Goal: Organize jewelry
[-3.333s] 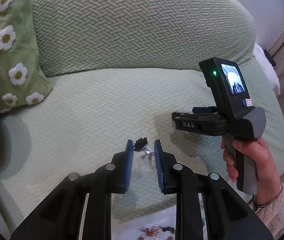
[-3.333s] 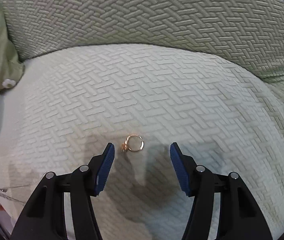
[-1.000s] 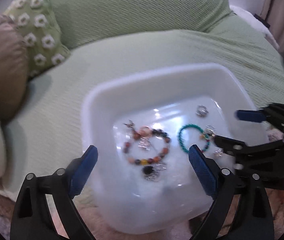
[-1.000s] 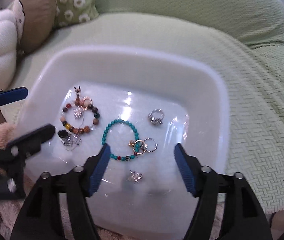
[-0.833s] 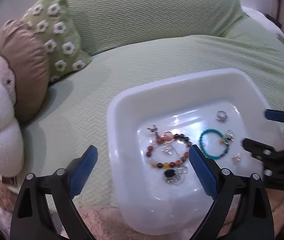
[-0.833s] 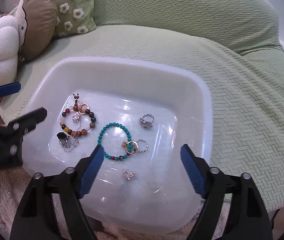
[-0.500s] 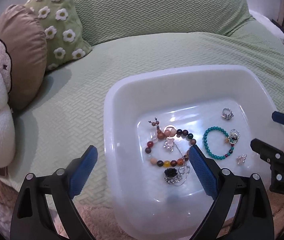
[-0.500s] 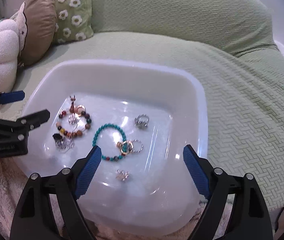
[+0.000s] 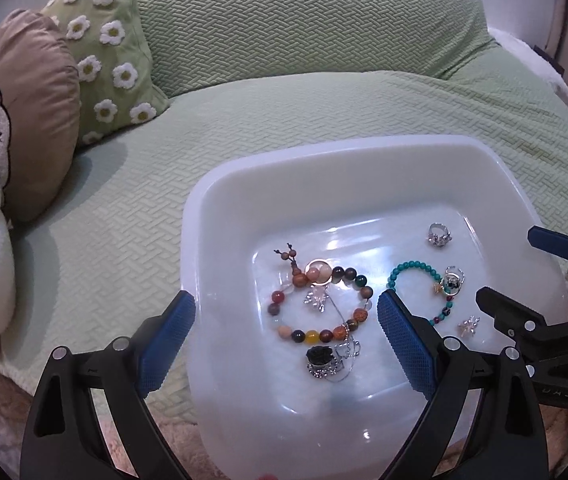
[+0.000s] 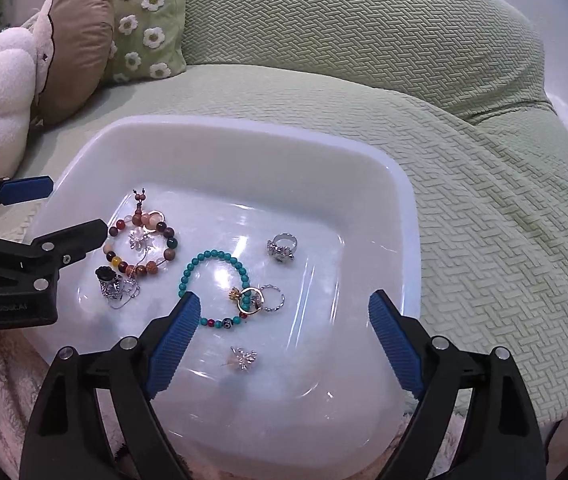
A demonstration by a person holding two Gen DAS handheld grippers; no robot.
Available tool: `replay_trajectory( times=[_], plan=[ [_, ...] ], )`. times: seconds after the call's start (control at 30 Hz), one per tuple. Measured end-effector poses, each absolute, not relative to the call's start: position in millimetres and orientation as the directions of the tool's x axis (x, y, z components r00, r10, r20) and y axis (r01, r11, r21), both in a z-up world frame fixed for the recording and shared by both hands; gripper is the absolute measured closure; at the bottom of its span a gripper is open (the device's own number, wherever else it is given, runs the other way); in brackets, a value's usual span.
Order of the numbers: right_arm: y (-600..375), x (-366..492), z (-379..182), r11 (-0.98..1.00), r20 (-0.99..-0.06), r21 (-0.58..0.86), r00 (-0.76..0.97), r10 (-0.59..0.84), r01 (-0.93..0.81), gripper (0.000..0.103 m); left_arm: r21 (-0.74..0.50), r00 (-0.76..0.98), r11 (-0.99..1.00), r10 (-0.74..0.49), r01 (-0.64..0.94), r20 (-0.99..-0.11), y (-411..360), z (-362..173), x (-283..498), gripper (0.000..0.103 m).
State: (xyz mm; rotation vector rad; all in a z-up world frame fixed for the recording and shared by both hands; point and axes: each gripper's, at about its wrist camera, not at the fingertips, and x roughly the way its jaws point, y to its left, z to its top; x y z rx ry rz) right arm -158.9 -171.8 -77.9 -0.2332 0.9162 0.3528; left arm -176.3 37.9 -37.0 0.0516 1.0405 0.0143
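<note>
Right wrist view: glossy white plastic tub (image 10: 379, 184) sat on ribbed green sofa (image 10: 483, 200).
Inside tub: round turquoise bead bracelet (image 10: 204, 272), silver ring (image 10: 282, 248).
Right gripper (image 10: 280, 336): spread wide, empty.
Left gripper (image 9: 285, 332): spread wide, empty.

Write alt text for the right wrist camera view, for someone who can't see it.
A white plastic tub on a green sofa holds jewelry: a turquoise bead bracelet, a multicolored bead bracelet, a silver ring and small charms. The right claw hangs open over the tub's near side, empty, and the left claw, also open, reaches in from the left.
</note>
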Motion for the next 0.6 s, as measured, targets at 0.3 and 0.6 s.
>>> replay_trajectory(
  times=[0.3,0.6],
  plan=[
    [-172.7,-157.2,-80.1,0.920,-0.814,-0.046,0.548,0.192,-0.390,0.018,0.084,0.515,0.996,0.054,0.035,-0.856,31.0,-38.1,-178.6,0.015],
    [-171.1,-158.6,-83.0,0.919,-0.820,-0.040,0.539,0.194,-0.392,0.018,0.093,0.521,0.995,0.060,0.037,-0.851,28.5,-37.2,-179.4,0.015]
  ],
)
